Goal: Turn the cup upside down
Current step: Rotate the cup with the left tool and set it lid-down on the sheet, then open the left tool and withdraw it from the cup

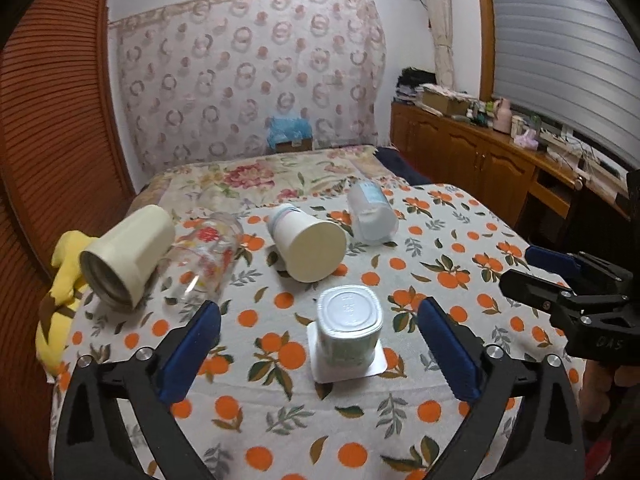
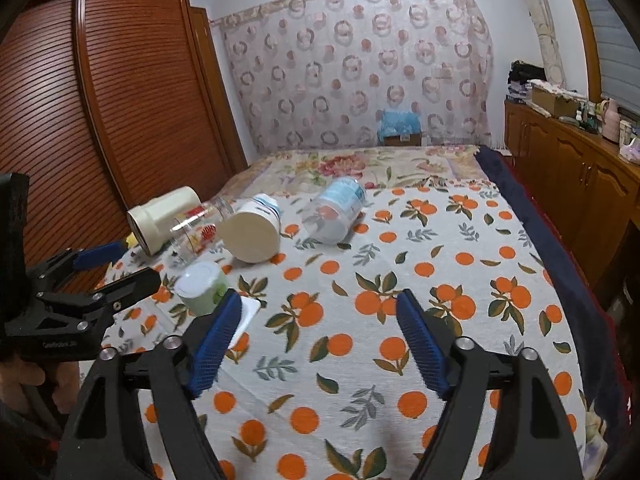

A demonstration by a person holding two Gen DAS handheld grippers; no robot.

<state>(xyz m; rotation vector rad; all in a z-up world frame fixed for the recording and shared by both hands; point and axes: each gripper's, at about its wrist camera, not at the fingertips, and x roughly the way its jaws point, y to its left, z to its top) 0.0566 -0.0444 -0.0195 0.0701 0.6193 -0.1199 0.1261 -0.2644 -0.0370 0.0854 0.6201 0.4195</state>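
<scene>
A yellow plush toy (image 1: 66, 280) lies at the orange-print tablecloth's (image 1: 360, 420) left edge.

Green yogurt cup (image 1: 349, 332) inverted on tablecloth (image 1: 460, 240), rim down.

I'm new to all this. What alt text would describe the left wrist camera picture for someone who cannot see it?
A small pale green plastic cup stands upside down on an orange-patterned tablecloth, between the open blue-padded left gripper. Behind lie four tipped-over cups; the right gripper enters at the right edge.
</scene>
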